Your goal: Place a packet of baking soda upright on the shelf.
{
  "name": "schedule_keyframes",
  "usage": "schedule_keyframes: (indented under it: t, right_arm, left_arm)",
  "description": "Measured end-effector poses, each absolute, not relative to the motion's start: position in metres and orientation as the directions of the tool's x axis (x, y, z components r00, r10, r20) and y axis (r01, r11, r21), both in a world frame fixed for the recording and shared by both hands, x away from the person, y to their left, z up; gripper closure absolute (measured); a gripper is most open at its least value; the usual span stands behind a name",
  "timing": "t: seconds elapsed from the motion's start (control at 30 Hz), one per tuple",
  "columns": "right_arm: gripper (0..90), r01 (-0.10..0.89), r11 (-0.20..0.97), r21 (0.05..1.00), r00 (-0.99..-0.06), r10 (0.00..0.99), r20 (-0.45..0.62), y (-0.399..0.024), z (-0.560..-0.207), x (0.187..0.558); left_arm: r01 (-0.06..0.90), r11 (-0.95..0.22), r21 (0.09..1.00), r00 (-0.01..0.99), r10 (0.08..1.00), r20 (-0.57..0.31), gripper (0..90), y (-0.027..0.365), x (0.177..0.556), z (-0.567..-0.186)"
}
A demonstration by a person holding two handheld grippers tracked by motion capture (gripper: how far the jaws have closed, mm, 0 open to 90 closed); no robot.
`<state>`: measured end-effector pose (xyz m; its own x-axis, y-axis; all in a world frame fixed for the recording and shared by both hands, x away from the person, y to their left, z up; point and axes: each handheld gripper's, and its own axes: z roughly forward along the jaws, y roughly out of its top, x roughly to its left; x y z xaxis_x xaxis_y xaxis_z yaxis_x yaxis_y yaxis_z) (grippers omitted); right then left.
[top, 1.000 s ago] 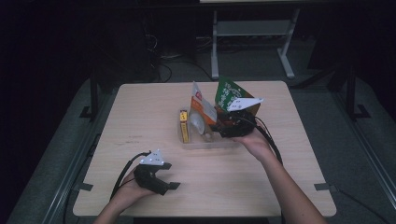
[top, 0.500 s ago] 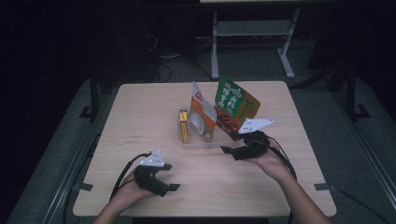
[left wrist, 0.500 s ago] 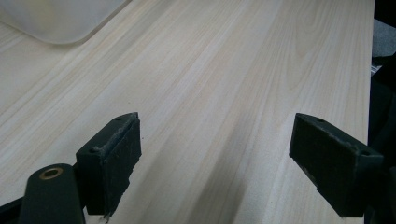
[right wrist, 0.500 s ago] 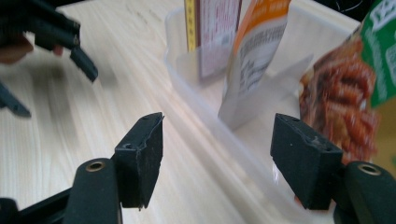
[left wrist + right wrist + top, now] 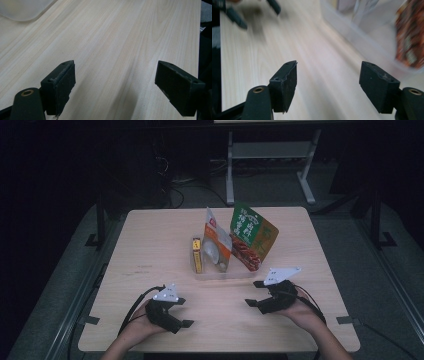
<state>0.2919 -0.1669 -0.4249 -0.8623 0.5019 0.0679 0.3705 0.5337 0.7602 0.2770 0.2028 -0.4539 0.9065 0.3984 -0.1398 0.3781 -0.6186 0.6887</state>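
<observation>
Clear plastic tray holding green pouch, white pouch (upright), yellow box, right hand-held gripper jaws just opening, empty

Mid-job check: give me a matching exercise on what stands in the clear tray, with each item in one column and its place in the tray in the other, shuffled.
Things:
1. green pouch
2. yellow box
3. white and orange pouch

Places in the clear tray, high view:
A. left end
B. middle
C. right end, leaning right

Pairs: 1-C, 2-A, 3-B

Both grippers, left gripper and right gripper, rest open near the table's front, away from the tray.
</observation>
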Motion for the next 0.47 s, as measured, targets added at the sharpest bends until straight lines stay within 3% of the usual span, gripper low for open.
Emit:
schedule_keyframes:
  t: [0.17,0.47]
  right_arm:
    - [30.2,0.380,0.602,0.702,-0.865,0.499,0.041,-0.170,-0.438,0.288]
    - [29.7,0.382,0.613,0.692,-0.869,0.493,0.043,-0.171,-0.440,0.290]
  left_arm:
    - [0.372,-0.627,0.685,0.911,0.389,-0.139,16.3,0.202,0.276,-0.454]
    - [0.366,-0.630,0.684,0.913,0.387,-0.132,16.3,0.202,0.277,-0.454]
